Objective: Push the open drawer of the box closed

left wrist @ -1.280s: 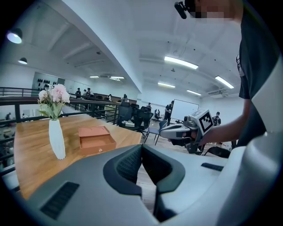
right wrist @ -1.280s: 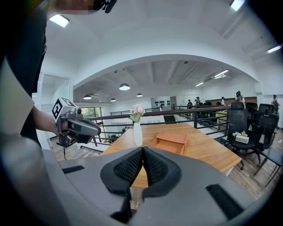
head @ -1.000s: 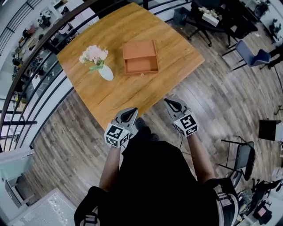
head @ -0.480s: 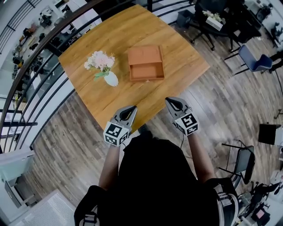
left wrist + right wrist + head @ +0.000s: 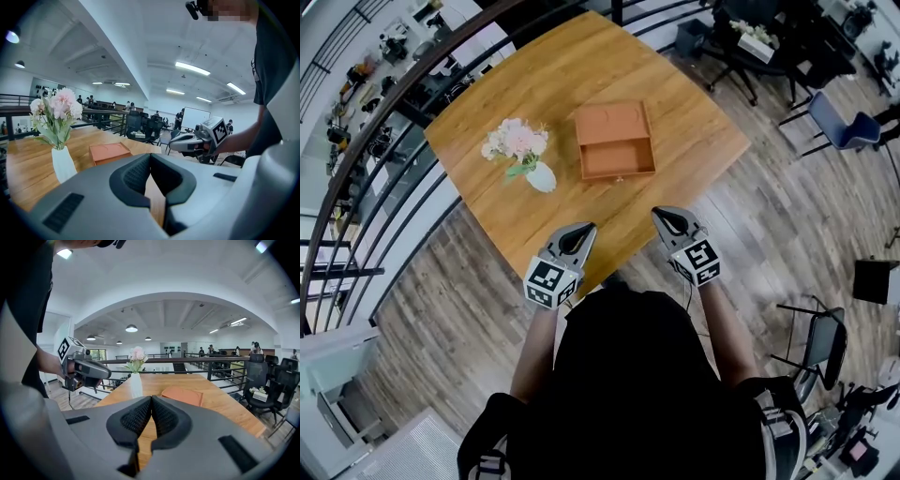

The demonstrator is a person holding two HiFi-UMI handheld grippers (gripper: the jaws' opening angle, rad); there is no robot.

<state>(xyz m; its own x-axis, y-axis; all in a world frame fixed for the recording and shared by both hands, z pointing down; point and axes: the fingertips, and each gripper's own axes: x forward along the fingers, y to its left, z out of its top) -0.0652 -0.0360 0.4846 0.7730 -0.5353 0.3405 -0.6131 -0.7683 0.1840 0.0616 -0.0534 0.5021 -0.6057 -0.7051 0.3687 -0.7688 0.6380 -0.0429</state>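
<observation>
An orange-brown wooden box (image 5: 613, 125) lies flat in the middle of the wooden table (image 5: 675, 112), with its drawer (image 5: 619, 158) pulled out toward me. The box also shows low in the left gripper view (image 5: 108, 152) and the right gripper view (image 5: 183, 395). My left gripper (image 5: 584, 228) hovers over the table's near edge, shut with nothing in it. My right gripper (image 5: 660, 214) is level with it a little to the right, also shut and empty. Both are well short of the drawer.
A white vase of pink flowers (image 5: 528, 153) stands just left of the box, seen as well in the gripper views (image 5: 62, 162) (image 5: 136, 384). A dark railing (image 5: 384, 103) runs past the table's far left side. Office chairs (image 5: 830, 117) stand on the wood floor at the right.
The table, box and vase have shifted nearer and lower in the head view as I closed in. Both grippers stay shut and now reach over the table's near edge.
</observation>
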